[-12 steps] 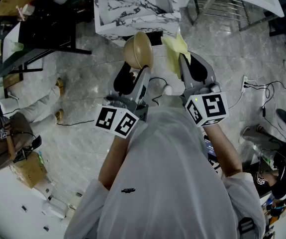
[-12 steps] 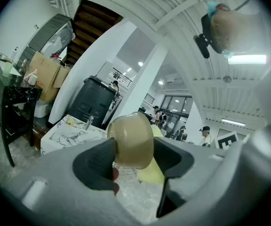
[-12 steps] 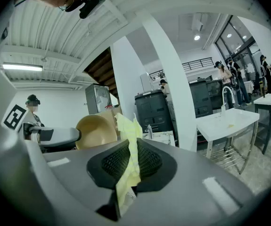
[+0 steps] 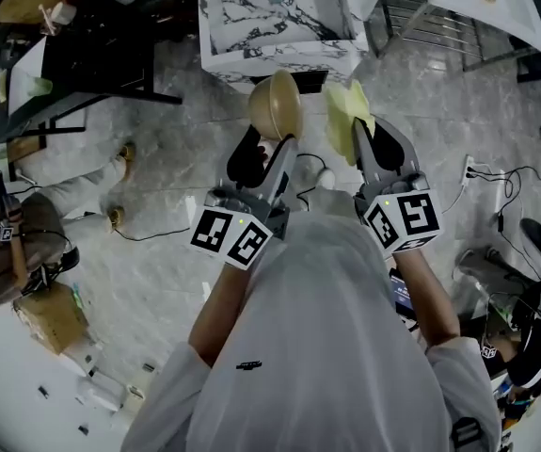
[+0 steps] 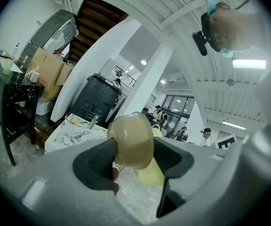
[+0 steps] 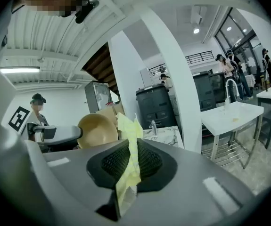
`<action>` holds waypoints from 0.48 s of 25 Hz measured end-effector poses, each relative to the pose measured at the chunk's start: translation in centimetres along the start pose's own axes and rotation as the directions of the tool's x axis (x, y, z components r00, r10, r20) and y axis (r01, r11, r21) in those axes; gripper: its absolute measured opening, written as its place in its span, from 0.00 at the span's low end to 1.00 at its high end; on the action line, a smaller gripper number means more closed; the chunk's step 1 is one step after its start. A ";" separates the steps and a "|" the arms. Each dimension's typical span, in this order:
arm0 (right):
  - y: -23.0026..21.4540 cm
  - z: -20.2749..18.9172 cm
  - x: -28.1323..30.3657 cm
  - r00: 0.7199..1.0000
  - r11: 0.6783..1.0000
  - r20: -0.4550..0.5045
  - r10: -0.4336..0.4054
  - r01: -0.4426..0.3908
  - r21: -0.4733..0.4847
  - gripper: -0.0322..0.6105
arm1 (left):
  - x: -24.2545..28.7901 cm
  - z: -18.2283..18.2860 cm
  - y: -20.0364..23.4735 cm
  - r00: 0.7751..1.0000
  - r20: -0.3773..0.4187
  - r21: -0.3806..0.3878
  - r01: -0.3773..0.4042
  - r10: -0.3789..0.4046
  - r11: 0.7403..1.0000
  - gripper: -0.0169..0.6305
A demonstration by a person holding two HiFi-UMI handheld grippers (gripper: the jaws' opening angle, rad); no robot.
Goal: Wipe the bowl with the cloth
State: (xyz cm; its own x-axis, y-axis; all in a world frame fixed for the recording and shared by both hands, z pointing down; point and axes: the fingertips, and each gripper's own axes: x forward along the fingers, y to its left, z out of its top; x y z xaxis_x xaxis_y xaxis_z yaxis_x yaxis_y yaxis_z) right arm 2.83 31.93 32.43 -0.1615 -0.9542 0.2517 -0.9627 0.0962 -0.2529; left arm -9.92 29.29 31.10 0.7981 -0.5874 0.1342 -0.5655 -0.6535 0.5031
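Above a grey marble floor (image 4: 157, 252), with a marble-topped table (image 4: 270, 17) at 12 o'clock, both grippers pointed nearly level. The left gripper (image 4: 270, 144), jaws wide, clamped the tan bowl (image 4: 275, 104). The right gripper (image 4: 362, 132) pinched the yellow cloth (image 4: 343, 111) at the bowl's 3 o'clock. Both grips matched the earlier frame.

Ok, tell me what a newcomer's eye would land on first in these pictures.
A tan bowl, gripped by the left gripper and held above the floor, sits at the centre of the head view. Just to its right, a pale yellow cloth is pinched in the right gripper. Beyond both stands a marble-patterned table.
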 end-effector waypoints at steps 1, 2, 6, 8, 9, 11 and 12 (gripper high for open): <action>0.3 0.2 0.6 1.000 1.000 -0.004 -0.003 0.003 -0.001 0.11 | 0.1 0.3 0.8 1.000 -0.003 -0.009 0.003 -0.003 1.000 0.42; 0.7 0.4 1.3 1.000 1.000 -0.008 -0.007 0.007 -0.005 0.11 | 0.2 0.7 1.7 1.000 -0.005 -0.018 0.006 -0.006 1.000 0.42; 1.8 1.2 4.3 0.999 0.999 -0.004 -0.043 0.043 -0.019 0.11 | 0.7 2.6 5.3 1.000 0.001 -0.049 0.025 -0.025 0.998 0.42; 2.4 1.6 6.1 0.998 0.998 -0.003 -0.066 0.066 -0.021 0.11 | 0.9 3.8 7.1 0.999 0.002 -0.060 0.041 -0.041 0.997 0.42; 2.7 1.9 7.1 0.997 0.997 -0.003 -0.077 0.077 -0.020 0.11 | 1.1 4.4 8.0 0.999 0.000 -0.064 0.052 -0.052 0.997 0.42; 3.7 2.4 9.3 0.995 0.995 0.001 -0.097 0.097 -0.018 0.11 | 1.4 5.8 9.8 0.997 -0.005 -0.070 0.078 -0.079 0.994 0.42; 4.2 2.7 10.4 0.994 0.994 0.005 -0.107 0.107 -0.022 0.11 | 1.6 6.5 10.8 0.996 -0.008 -0.073 0.093 -0.094 0.993 0.42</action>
State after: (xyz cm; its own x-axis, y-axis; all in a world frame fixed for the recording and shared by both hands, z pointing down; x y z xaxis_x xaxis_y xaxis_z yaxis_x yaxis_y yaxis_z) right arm -2.32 21.64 31.42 -0.0562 -0.9604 0.2729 -0.9790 -0.0007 -0.2040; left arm -16.13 18.23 31.13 0.8492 -0.5198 0.0930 -0.4721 -0.6685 0.5747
